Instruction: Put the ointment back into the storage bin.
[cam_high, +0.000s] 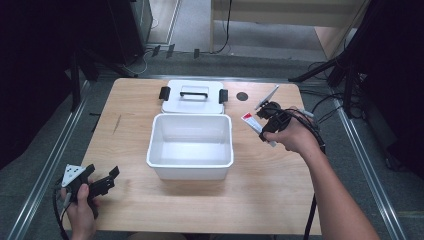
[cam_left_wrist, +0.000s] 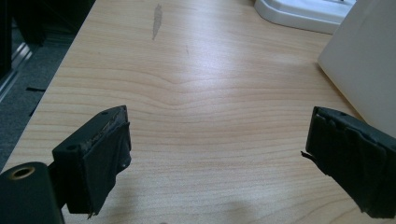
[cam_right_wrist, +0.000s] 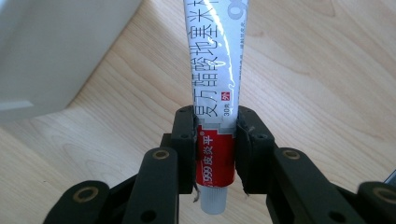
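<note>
High view: a person works at a wooden table (cam_high: 130, 100) with a two-jaw gripper in each hand. The right gripper (cam_high: 264, 131), raised near the table's right edge, pinches a white-and-red ointment tube (cam_high: 251, 122) just beside the right wall of an open white box (cam_high: 190, 162) that stands at the table's middle. The box's lid (cam_high: 194, 102), with its black handle and clips, lies flat behind the box, touching its far wall, near the far edge. The left gripper (cam_high: 111, 179) sits low at the near left corner, jaws spread, nothing between them.

Left gripper view: the two black jaws stand wide apart over bare wood, with the box's white wall (cam_left_wrist: 364, 65) at the right and a corner of the lid (cam_left_wrist: 303, 11) at the top.

Right gripper view: the jaws press on the tube's (cam_right_wrist: 215, 93) red band close to its white cap, the printed length reaching away above the tabletop, with the box's wall (cam_right_wrist: 51, 51) at the upper left.
</note>
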